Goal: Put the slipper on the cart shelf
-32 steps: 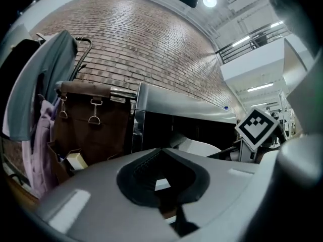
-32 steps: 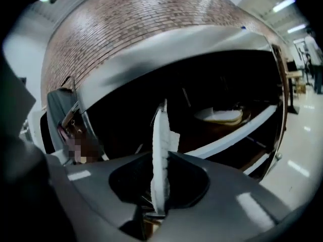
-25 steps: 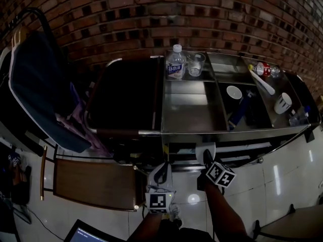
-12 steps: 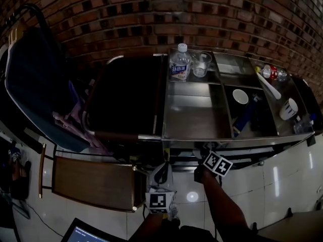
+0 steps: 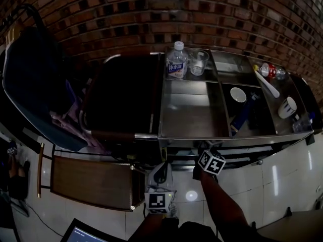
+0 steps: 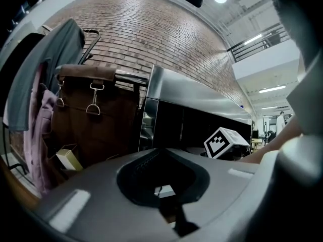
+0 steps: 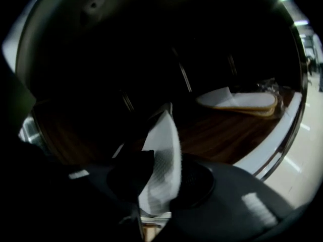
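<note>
My right gripper reaches into the cart's lower shelf, a dark wooden board. A white slipper stands on edge between its jaws, which are opening; the pads still touch it. A second white slipper lies flat on the same shelf, further in to the right. In the head view only the right gripper's marker cube shows below the steel cart's front edge; its jaws are hidden under that edge. My left gripper hangs lower and to the left, shut and holding nothing, pointing at the cart.
The cart top carries a water bottle, a glass, a white bowl, a cup and a red-capped bottle. A dark brown bag hangs at the cart's left. Clothes hang further left. A wooden panel lies low left.
My right gripper has moved forward and a little left, further under the cart's edge, with the slipper in it. The left gripper has stayed in place.
</note>
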